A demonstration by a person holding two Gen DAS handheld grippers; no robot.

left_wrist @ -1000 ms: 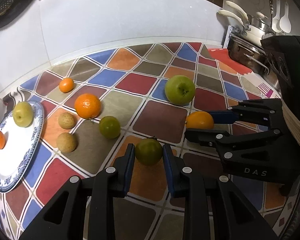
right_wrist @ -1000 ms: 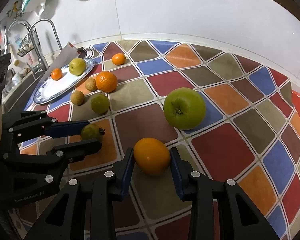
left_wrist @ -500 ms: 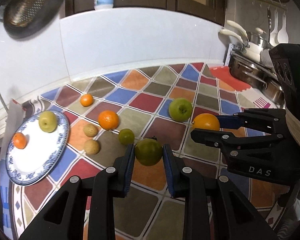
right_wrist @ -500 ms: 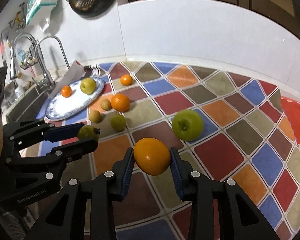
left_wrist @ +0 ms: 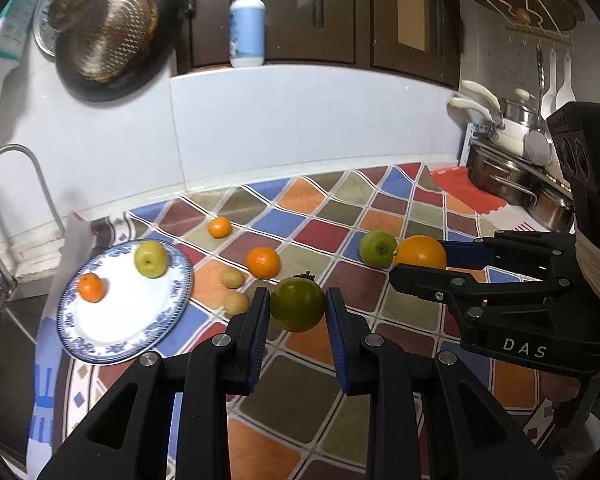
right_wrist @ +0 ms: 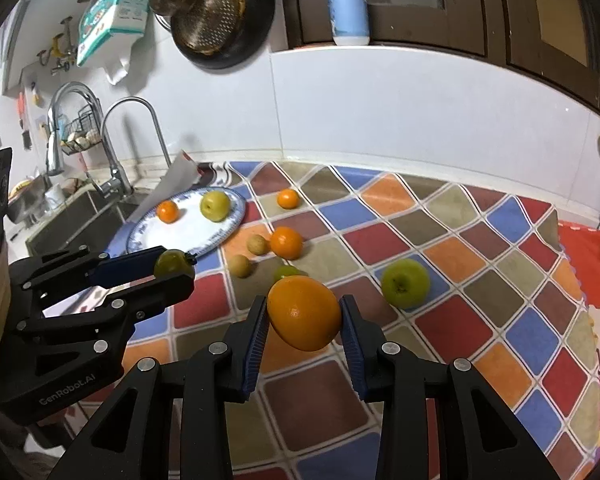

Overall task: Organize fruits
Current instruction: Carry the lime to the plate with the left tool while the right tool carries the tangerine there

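My left gripper (left_wrist: 298, 308) is shut on a dark green tomato (left_wrist: 297, 304) and holds it above the checked counter; it also shows in the right wrist view (right_wrist: 174, 267). My right gripper (right_wrist: 304, 314) is shut on a large orange (right_wrist: 304, 312), also lifted; it shows in the left wrist view (left_wrist: 420, 254). A blue-rimmed white plate (left_wrist: 112, 320) at left holds a small orange (left_wrist: 91, 287) and a yellow-green apple (left_wrist: 151, 258). A green apple (right_wrist: 405, 283), two oranges (right_wrist: 286, 243) (right_wrist: 287, 199), two brown fruits (right_wrist: 257, 245) (right_wrist: 241, 266) and a small green fruit (right_wrist: 286, 271) lie on the counter.
A sink with taps (right_wrist: 112, 176) lies left of the plate. Pots and utensils (left_wrist: 512, 160) stand at the right end. A white tiled wall backs the counter, with a pan (left_wrist: 108, 36) hanging and a soap bottle (left_wrist: 247, 20) on the ledge.
Both grippers have risen from the counter with their fruits held; the views now take in the wall, the sink and the cupboards. The fruits on the counter have not moved.
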